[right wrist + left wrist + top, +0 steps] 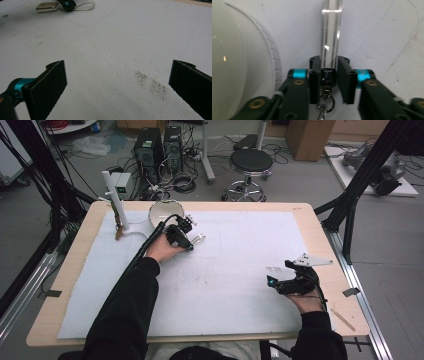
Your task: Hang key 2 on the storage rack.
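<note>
The left gripper [329,68] lies on the white foam sheet [240,270] at the far left of the table, its two black jaws drawn close around a clear plastic strip with a black end cap and a metal key ring [331,40]. In the left gripper view the cap sits between the jaws with the ring hanging toward the camera and the clear strip running away from it; the right jaw shows a thin gap to the cap, so whether the grip is firm cannot be told. In the high view the strip's pale loop [198,239] lies just right of this gripper [182,234]. A round white bowl [166,213] stands just beside the gripper on its far left, and a white upright post [114,200] stands farther left. The right gripper [285,276] rests near the right edge, well apart, jaws spread wide over bare foam bearing a dark speckled smudge [151,83].
</note>
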Action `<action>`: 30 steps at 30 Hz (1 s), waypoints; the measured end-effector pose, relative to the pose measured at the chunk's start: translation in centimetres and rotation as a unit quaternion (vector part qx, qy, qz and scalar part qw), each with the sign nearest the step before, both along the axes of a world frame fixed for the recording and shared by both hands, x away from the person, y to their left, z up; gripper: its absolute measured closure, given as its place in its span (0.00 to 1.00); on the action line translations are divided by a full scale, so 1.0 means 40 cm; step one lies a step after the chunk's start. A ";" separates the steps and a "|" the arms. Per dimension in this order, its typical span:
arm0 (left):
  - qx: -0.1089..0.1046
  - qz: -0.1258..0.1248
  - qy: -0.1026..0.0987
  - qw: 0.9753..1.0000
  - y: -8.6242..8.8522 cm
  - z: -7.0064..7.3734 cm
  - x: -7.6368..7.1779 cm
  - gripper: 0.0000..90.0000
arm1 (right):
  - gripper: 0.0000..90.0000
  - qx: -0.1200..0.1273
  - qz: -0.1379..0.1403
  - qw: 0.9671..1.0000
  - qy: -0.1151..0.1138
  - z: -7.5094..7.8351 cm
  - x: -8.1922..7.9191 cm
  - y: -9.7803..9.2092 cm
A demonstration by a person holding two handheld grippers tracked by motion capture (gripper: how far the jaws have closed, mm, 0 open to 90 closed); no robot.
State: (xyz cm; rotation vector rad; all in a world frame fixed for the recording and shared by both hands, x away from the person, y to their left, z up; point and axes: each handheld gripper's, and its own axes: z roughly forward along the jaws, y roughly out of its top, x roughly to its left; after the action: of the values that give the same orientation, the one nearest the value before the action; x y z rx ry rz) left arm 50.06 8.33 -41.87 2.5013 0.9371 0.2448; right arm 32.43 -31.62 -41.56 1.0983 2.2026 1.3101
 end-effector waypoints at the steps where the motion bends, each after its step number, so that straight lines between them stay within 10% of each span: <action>1: 0.002 -0.006 -0.004 1.000 -0.001 0.000 -0.002 0.82 | 0.01 -0.001 0.001 1.000 0.000 0.000 0.000 0.000; 15: 0.000 -0.021 -0.014 1.000 0.017 0.037 -0.014 0.82 | 0.01 0.001 -0.002 1.000 0.001 0.001 -0.004 -0.001; 30: -0.081 0.014 -0.065 0.994 0.129 0.209 -0.052 0.82 | 0.01 0.004 -0.003 1.000 -0.004 0.005 -0.007 0.002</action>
State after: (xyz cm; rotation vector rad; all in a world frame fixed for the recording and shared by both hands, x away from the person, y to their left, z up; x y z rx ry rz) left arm 47.97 13.49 -33.51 2.2958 0.9012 0.3236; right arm 32.14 -31.54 -41.34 1.0996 2.1893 1.3190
